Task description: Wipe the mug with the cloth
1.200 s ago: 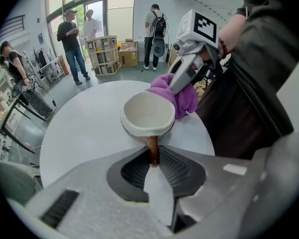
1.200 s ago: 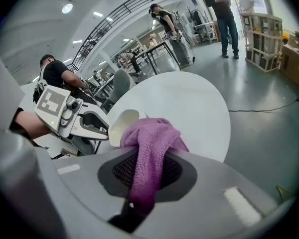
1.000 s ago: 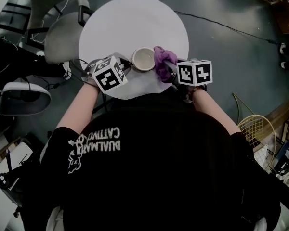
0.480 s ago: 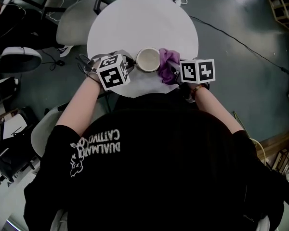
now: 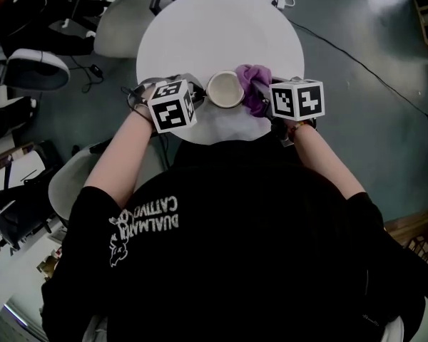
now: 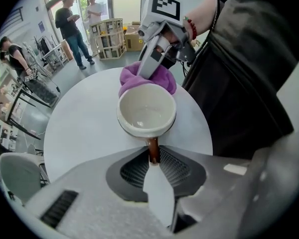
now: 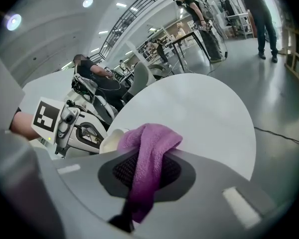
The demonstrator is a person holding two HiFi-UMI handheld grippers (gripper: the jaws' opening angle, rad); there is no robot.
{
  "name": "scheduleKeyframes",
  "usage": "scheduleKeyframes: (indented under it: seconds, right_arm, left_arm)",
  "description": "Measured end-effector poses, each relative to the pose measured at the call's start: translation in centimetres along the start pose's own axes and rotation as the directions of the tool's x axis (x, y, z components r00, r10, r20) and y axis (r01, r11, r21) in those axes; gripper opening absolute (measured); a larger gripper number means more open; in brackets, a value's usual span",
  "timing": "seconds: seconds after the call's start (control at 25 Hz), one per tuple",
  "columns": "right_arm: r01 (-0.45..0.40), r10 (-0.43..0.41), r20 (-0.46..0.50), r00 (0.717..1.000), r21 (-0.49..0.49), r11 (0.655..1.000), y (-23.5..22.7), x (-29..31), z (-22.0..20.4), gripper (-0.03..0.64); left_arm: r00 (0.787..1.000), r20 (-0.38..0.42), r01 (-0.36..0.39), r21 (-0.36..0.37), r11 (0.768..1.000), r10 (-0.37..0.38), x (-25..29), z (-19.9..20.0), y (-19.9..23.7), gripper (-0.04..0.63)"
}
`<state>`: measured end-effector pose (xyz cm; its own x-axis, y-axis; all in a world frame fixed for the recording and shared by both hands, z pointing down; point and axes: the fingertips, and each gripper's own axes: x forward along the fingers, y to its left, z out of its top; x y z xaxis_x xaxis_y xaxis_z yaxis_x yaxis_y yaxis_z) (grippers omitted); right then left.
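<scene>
A cream mug [image 5: 225, 89] stands near the front edge of the round white table [image 5: 214, 27]. My left gripper [image 5: 195, 97] is shut on its brown handle [image 6: 153, 151], and the mug [image 6: 147, 111] sits upright just beyond the jaws. A purple cloth [image 5: 254, 87] is bunched against the mug's right side. My right gripper [image 5: 265, 104] is shut on it. In the right gripper view the cloth [image 7: 145, 166] hangs between the jaws of the right gripper [image 7: 142, 188] and drapes over the cream rim [image 7: 111, 139].
Chairs [image 5: 125, 20] stand at the table's far left, and a cable [image 5: 357, 59] runs across the grey floor. Several people [image 6: 74, 24] stand in the room beyond. The person's dark torso [image 6: 249, 73] is close to the table's front edge.
The right gripper has carried the cloth a little along the mug's right side, toward the far side. The left gripper and the mug have stayed where they were.
</scene>
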<state>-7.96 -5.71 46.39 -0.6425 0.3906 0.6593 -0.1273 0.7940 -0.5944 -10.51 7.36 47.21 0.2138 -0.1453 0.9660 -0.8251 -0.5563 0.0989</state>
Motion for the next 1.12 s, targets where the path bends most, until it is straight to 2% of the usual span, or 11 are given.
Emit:
scheduleKeyframes:
  seconds: [0.16, 0.28, 0.4, 0.56, 0.68, 0.84, 0.96, 1.04, 1.12]
  right_arm:
    - [-0.019, 0.019, 0.0, 1.0, -0.019, 1.0, 0.2, 0.7, 0.7, 0.048]
    - [-0.024, 0.023, -0.022, 0.999, -0.046, 0.999, 0.4, 0.7, 1.0, 0.046]
    - [-0.03, 0.022, -0.056, 0.998, -0.143, 0.989, 0.7, 0.7, 1.4, 0.046]
    - [-0.045, 0.015, -0.108, 0.994, -0.287, 0.957, 1.2, 0.8, 2.1, 0.044]
    - [-0.053, 0.0, -0.148, 0.989, -0.351, 0.935, 1.3, 1.4, 2.8, 0.044]
    - [-0.052, -0.014, -0.168, 0.986, -0.383, 0.922, 1.3, 2.4, 3.7, 0.043]
    - [-0.077, 0.005, -0.186, 0.983, -0.38, 0.922, 1.6, 2.8, 3.9, 0.041]
    - [-0.098, 0.006, -0.217, 0.976, -0.417, 0.904, 2.1, 3.0, 3.8, 0.04]
    - [-0.124, -0.022, -0.273, 0.962, -0.507, 0.853, 2.5, 3.2, 3.8, 0.04]
  left_arm:
    - [1.0, 0.017, 0.02, -0.035, 0.999, -0.019, 0.0, -0.1, -0.4, 0.071]
    - [1.0, -0.001, 0.019, -0.028, 0.999, -0.019, -0.2, 0.0, -0.8, 0.075]
    - [0.999, -0.019, 0.026, -0.018, 1.0, -0.026, -0.2, 0.2, -1.1, 0.077]
    - [0.999, -0.022, 0.028, -0.017, 0.999, -0.029, -0.2, 0.4, -1.4, 0.077]
    - [0.999, -0.024, 0.035, -0.016, 0.999, -0.036, -0.2, 0.5, -1.2, 0.078]
    - [0.999, -0.029, 0.043, -0.017, 0.999, -0.044, -0.1, 0.4, -0.9, 0.083]
    - [0.998, -0.039, 0.042, -0.019, 0.999, -0.042, 0.2, 0.6, -1.1, 0.086]
    - [0.998, -0.039, 0.042, -0.032, 0.999, -0.043, 0.3, 0.6, -1.2, 0.086]
    - [0.999, -0.032, 0.033, -0.05, 0.998, -0.035, 0.3, 0.2, -0.9, 0.08]
